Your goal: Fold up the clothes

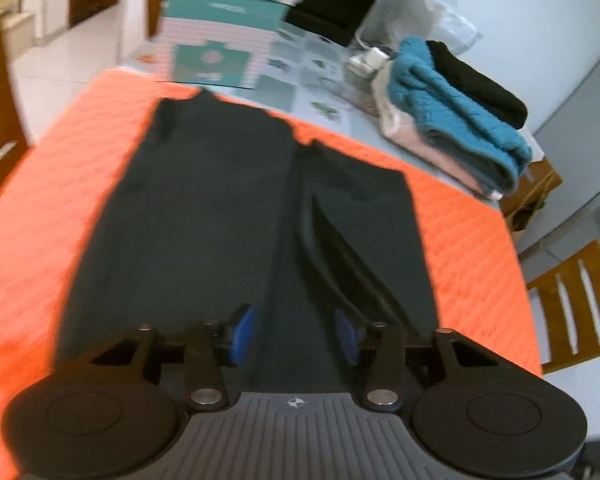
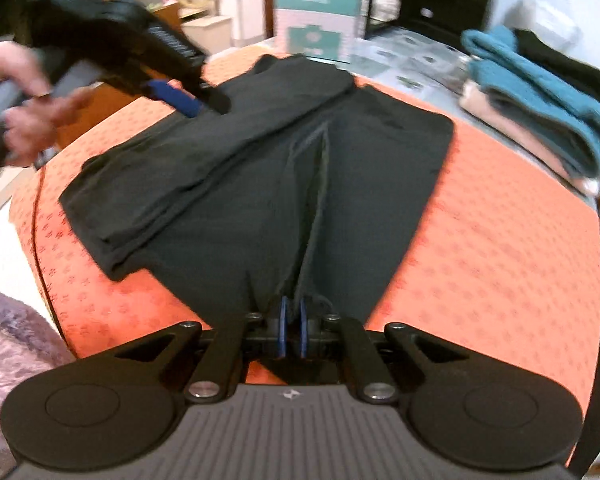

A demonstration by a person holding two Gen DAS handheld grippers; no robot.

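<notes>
At the far left of the right wrist view, a person's hand (image 2: 24,112) holds the left claw (image 2: 188,100) above the far left part of the dark grey fabric garment (image 2: 228,168). Its blue pads (image 1: 242,334) stand apart in the left wrist view, released, with nothing pressed between them; only the garment shows below the gap.

The garment lies spread on the orange patterned cloth (image 2: 500,240) that covers the tabletop, 1 folded panel laid across its left half and a seam ridge running down the middle. At the near edge, the right claw (image 2: 293,330) is clenched on a pinch of that garment, its 2 blue pads nearly together around the fabric.

Behind the garment stand stacked teal and white cardboard boxes (image 2: 318,12). To the right, on the tabletop beyond the orange cloth, sits a pile of folded clothes (image 2: 540,112): a teal knit, a black piece and a pale pink one.
</notes>
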